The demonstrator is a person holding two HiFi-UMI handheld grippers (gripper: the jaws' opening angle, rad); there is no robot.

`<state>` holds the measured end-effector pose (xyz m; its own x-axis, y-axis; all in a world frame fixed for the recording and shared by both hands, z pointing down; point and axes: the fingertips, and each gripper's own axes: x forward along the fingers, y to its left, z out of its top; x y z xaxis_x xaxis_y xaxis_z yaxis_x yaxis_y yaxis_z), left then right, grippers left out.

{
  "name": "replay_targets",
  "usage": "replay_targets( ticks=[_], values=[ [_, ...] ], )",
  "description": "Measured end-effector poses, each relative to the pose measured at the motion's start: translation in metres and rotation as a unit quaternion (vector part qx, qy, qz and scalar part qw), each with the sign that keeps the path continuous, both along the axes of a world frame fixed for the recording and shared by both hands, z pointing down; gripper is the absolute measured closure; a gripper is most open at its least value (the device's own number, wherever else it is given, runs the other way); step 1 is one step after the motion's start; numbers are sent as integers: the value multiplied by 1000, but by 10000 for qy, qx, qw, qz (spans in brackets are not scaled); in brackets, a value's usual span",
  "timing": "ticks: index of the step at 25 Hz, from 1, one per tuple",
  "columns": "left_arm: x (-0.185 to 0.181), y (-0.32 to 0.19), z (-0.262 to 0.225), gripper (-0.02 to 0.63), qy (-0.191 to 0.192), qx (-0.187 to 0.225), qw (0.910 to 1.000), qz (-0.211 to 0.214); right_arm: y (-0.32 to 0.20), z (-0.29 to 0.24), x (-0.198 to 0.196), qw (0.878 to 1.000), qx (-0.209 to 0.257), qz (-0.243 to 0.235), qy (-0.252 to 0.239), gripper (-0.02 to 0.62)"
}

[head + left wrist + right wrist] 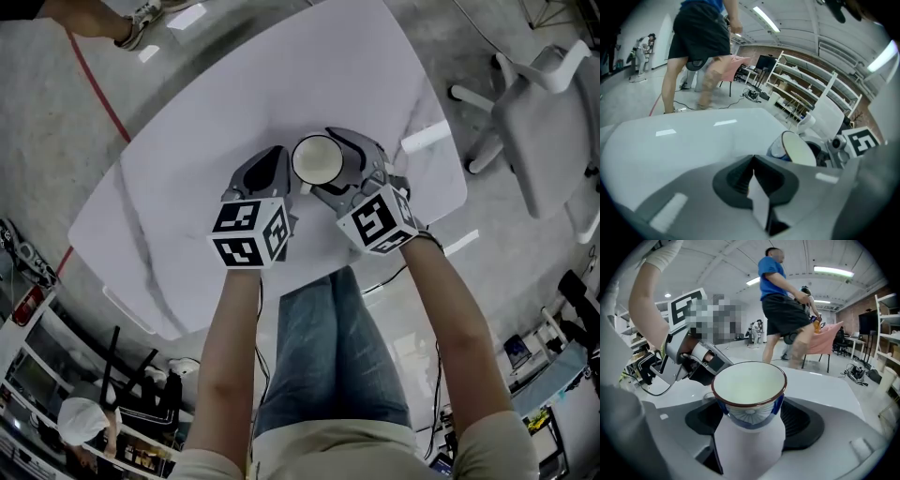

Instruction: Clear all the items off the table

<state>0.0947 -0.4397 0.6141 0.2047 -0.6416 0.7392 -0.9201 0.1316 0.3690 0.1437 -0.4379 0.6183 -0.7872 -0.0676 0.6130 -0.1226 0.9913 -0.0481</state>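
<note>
A white cup (750,390) with a brown rim and a blue band carrying a pale fan-like motif stands upright on the white, faintly veined table (187,187), right between the jaws of the right gripper (752,417). Those jaws are spread wide on either side of it, the dark pads clear of its walls, so this claw is released. In the head view the cup shows from above, pale inside, close to the table's near edge. Just beside it, on its left, the left gripper (274,157) has its jaws clenched together with nothing between them. Each gripper carries a cube of black-and-white square markers, left (251,232) and right (377,220); these are coded patterns, not letters. No lettering can be read on the cup. Beyond the table a person in a blue shirt and dark shorts (773,287) stands on the grey floor, and a white chair (534,103) sits well apart to the right.
</note>
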Motion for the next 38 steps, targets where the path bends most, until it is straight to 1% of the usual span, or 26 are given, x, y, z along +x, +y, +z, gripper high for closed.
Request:
replay_targets(
  ticks=[4,8,13,21,27,38],
  values=[
    [1,-1,4,597,5,23,9999,112,0,0,-9,9995,100,-222,-219,219],
    [-1,-3,8,597,7,28,9999,117,-3,-1,-13,9993,131,-214,-280,213],
    [-2,-3,9,597,6,28,9999,135,-3,-1,-13,9995,128,-142,-232,213],
    [-2,-2,6,597,-2,28,9997,224,1,-4,-11,9995,-36,239,-200,215],
    [0,2,1,597,17,42,9997,240,12,-12,-6,9990,-51,377,-219,215],
    [10,-15,-28,597,-35,222,9990,375,2,-45,16,9953,-29,908,-350,215]
  ],
)
